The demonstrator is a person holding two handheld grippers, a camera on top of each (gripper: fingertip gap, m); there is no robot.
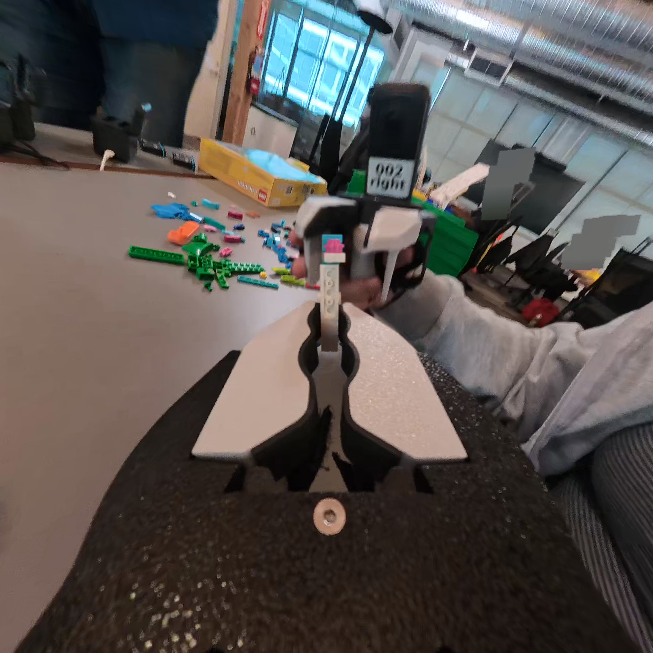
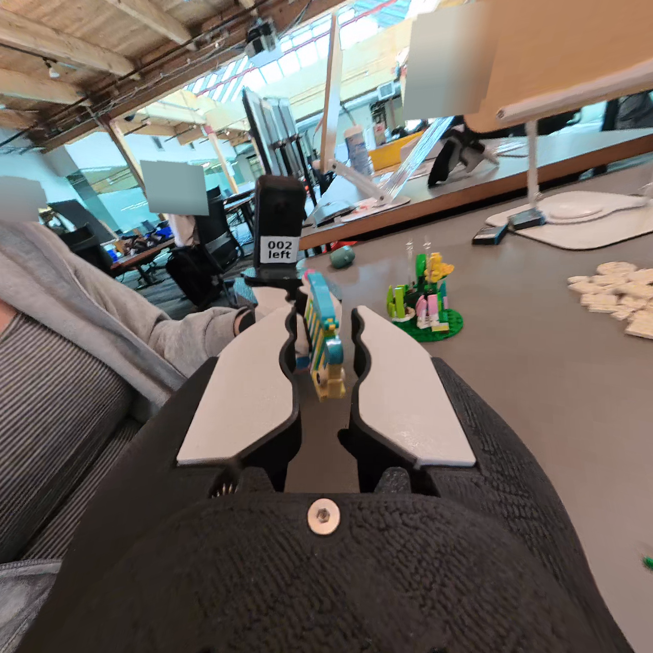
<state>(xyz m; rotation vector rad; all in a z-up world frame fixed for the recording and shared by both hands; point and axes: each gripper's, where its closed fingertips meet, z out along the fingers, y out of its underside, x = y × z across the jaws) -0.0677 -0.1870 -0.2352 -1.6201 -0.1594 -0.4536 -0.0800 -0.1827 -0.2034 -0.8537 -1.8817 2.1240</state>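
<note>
White brick build topped pink and teal, pinched in left gripper above grey table | right gripper spread around it, pads clear | loose bricks on table beyond

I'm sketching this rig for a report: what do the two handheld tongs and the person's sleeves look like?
Both tongs match: textured black body, one silver screw, white-topped fingers with wavy black inner edges. Each carries an upright black device bearing a white label. Sleeves are light grey.
</note>
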